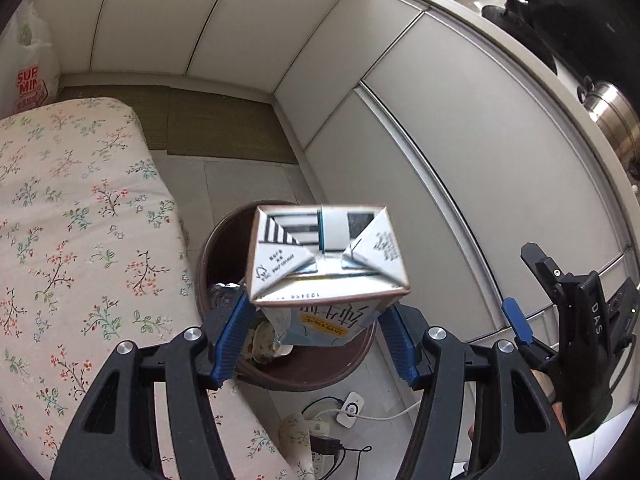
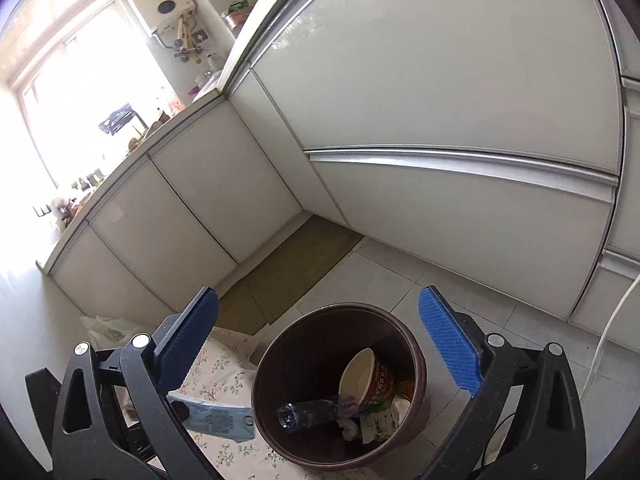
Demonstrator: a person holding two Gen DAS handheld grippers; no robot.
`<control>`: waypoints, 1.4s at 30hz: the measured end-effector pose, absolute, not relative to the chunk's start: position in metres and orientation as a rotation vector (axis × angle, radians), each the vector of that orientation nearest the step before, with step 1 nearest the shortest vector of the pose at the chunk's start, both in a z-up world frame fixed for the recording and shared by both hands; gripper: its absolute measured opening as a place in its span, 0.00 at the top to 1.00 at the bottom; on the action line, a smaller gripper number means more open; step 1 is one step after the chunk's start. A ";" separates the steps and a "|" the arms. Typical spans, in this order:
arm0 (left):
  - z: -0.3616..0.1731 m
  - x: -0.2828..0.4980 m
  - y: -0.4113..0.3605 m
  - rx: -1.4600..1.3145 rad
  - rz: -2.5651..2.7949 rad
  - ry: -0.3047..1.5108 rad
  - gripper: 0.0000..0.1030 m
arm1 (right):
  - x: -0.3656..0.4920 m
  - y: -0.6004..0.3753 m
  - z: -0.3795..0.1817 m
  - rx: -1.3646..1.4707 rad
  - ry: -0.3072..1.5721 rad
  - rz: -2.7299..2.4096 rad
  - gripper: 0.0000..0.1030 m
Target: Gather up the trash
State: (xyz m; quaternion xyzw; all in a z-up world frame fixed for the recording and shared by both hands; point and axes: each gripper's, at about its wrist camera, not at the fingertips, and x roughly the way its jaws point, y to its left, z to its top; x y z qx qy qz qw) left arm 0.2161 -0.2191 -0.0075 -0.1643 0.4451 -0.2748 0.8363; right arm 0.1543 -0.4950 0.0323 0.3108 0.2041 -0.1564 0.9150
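My left gripper (image 1: 316,320) is shut on a white and blue milk carton (image 1: 326,256) and holds it in the air above the brown round trash bin (image 1: 320,376). The carton (image 2: 220,422) also shows at the bin's left rim in the right wrist view. My right gripper (image 2: 320,336) is open and empty above the bin (image 2: 416,364), which holds a plastic bottle (image 2: 308,414), a noodle cup (image 2: 368,376) and wrappers. The right gripper (image 1: 532,300) appears at the right edge of the left wrist view.
A table with a floral cloth (image 1: 72,240) stands left of the bin. White cabinet doors (image 1: 460,160) run along the right and back. A green mat (image 1: 200,124) lies on the tiled floor. A power strip and cables (image 1: 348,412) lie near the bin.
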 end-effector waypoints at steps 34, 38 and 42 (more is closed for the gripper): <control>-0.006 0.058 0.008 -0.136 0.093 0.612 0.06 | 0.123 -0.210 0.011 -0.011 0.436 0.065 0.07; -0.007 0.061 0.003 -0.135 0.089 0.631 0.06 | 0.127 -0.206 0.004 0.008 0.447 0.085 0.07; -0.010 0.062 0.007 -0.147 0.110 0.646 0.07 | 0.129 -0.202 0.001 -0.003 0.460 0.097 0.07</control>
